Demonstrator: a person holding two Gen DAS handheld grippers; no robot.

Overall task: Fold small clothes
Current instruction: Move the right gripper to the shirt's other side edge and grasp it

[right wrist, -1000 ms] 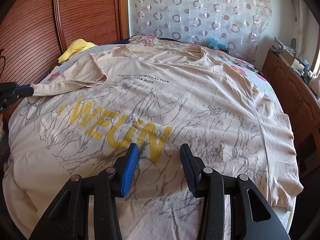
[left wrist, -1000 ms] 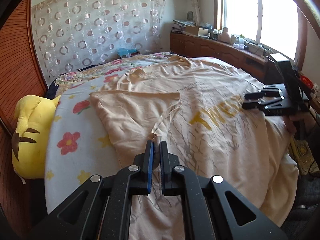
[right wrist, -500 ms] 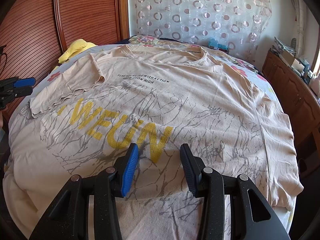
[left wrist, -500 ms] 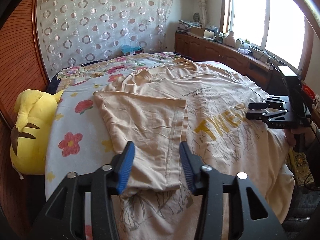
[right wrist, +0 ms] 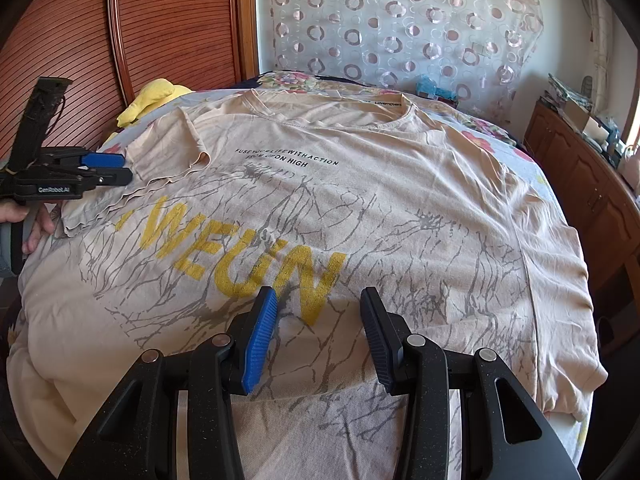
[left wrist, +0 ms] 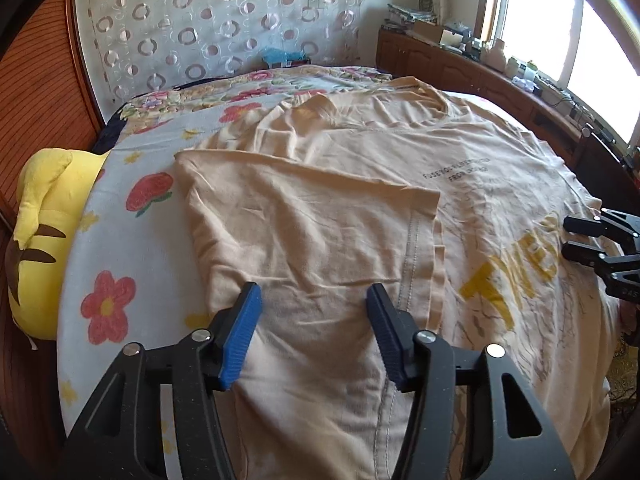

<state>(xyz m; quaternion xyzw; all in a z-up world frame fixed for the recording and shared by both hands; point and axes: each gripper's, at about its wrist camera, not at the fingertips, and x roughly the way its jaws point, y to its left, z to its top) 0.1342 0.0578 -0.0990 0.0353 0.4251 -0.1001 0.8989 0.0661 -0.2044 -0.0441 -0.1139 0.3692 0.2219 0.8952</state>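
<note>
Left gripper [left wrist: 314,330]: jaws just opening, apart above the folded sleeve [left wrist: 312,240], nothing clamped.
Right gripper [right wrist: 318,334]: jaws apart over T-shirt [right wrist: 360,208], empty.

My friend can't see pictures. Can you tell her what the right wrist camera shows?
A beige T-shirt with yellow letters lies spread on a flowery bed, one sleeve folded in. The right tongs hover open over its lower part, and the left tongs are open beside the sleeve.
</note>
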